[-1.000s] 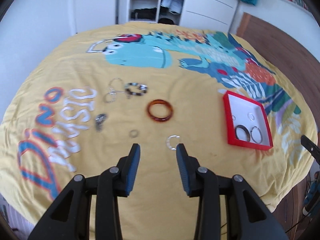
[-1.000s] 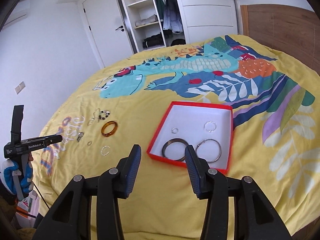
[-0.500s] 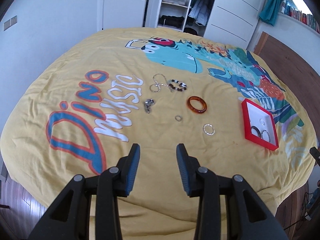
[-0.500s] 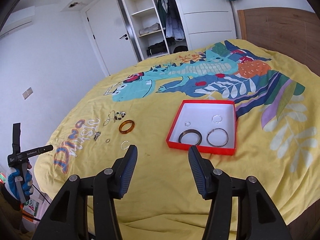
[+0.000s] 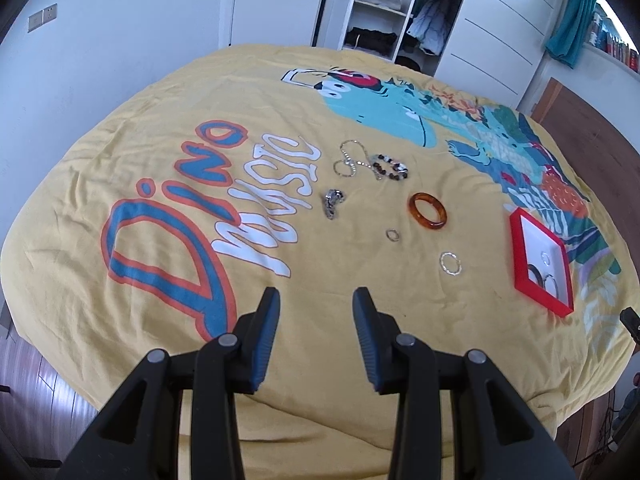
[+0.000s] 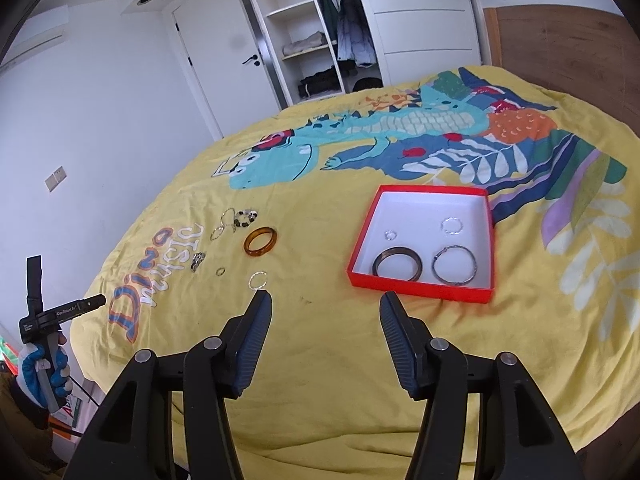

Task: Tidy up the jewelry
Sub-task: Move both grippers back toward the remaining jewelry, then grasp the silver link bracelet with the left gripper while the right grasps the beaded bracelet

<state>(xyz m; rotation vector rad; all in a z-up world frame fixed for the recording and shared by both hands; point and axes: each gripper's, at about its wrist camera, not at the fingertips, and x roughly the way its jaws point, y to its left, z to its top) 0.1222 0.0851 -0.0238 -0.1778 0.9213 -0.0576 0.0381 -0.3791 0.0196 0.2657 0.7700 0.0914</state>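
A red box [image 6: 420,290] with a white inside lies on the yellow bedspread; it also shows in the left wrist view [image 5: 538,298]. It holds a dark bangle [image 6: 397,265], a silver hoop [image 6: 456,265] and two small rings. Loose on the spread lie an amber bangle [image 5: 427,211], a small ring [image 5: 393,235], a silver hoop [image 5: 451,264], a beaded bracelet [image 5: 390,168], a chain [image 5: 349,160] and a silver clump [image 5: 332,201]. My left gripper [image 5: 316,312] is open and empty, near the bed's front edge. My right gripper [image 6: 325,316] is open and empty, short of the box.
The bed fills the room's middle. A white door [image 5: 280,0] and an open wardrobe [image 5: 392,8] stand behind it. A wooden headboard [image 6: 560,48] is at the right. The left gripper's handle [image 6: 52,316] shows at the bed's left edge in the right wrist view.
Both grippers have pulled back and away from the jewelry, so the bed looks smaller. The right gripper's jaws have opened a little wider. The jewelry has not moved.
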